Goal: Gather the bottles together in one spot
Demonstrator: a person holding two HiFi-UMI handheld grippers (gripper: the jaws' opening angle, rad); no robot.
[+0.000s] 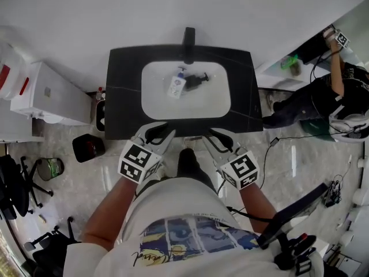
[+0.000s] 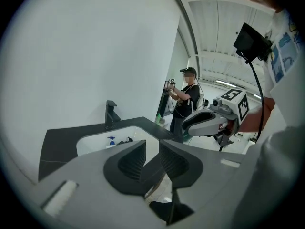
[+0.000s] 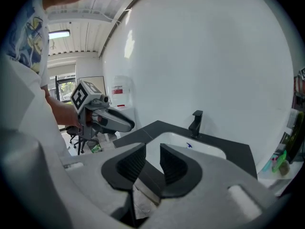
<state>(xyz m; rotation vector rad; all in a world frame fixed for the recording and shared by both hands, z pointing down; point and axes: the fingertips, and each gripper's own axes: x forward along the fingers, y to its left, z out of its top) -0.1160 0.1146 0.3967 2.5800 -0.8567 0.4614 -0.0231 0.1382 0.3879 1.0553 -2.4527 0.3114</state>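
Two empty grippers at the sink's near edge, bottles lying in the basin.

The left gripper [image 2: 152, 151] and the right gripper [image 3: 152, 154] each have their jaws a narrow gap apart with nothing between them. Both hover over the front edge of the black counter [image 1: 124, 97], well apart from the bottles. In the white basin [image 1: 222, 100], below the black faucet [image 1: 188, 38], a white bottle [image 1: 176, 86] with a blue top lies on its side. Just beside it lies a dark item [image 1: 197, 81], too small and dark to tell whether it is a second bottle. In the right gripper view the basin's rim hides all but a blue tip; in the left gripper view only the upper parts show.
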